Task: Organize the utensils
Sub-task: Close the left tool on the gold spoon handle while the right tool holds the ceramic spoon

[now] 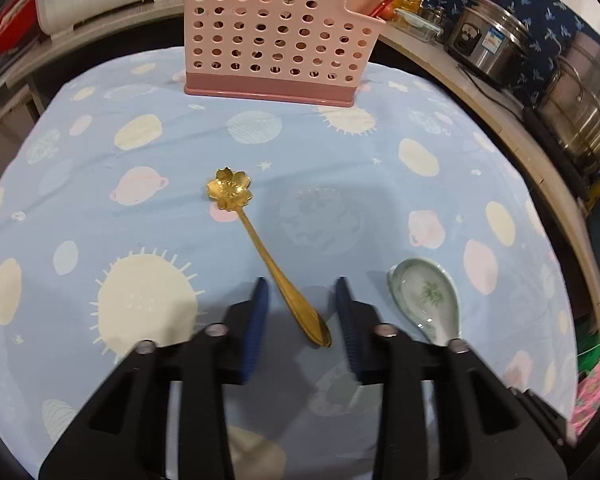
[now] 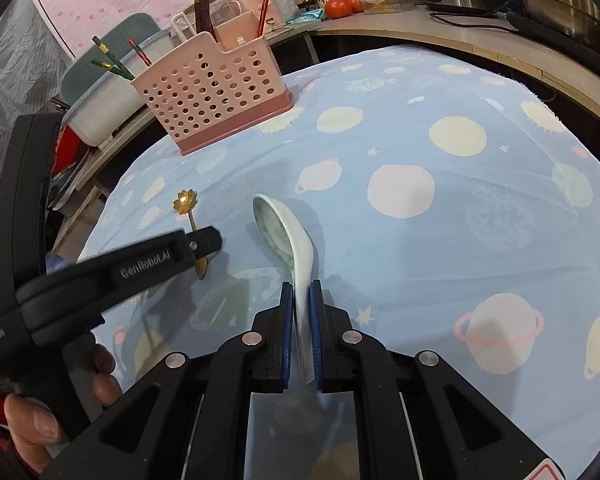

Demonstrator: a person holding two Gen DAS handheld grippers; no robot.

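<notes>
- The right gripper (image 2: 301, 292) is clenched on the handle of the white spoon (image 2: 284, 232), whose bowl rests on the tablecloth (image 2: 420, 240).
- The left gripper (image 1: 302, 300) stands released, straddling the gold spoon (image 1: 260, 240) handle.
- Best to close low and square, then carry both to the pink holder (image 2: 212, 92) at the far edge.

A glossy gold metal spoon (image 1: 260, 248) and a glazed, shiny ceramic spoon (image 2: 286, 236) lie on matt printed cloth (image 1: 140, 208). Behind them on the cloth stands a smooth, perforated pink plastic caddy (image 1: 276, 36). Right of the caddy, brushed steel pots (image 1: 496, 40) gleam.
</notes>
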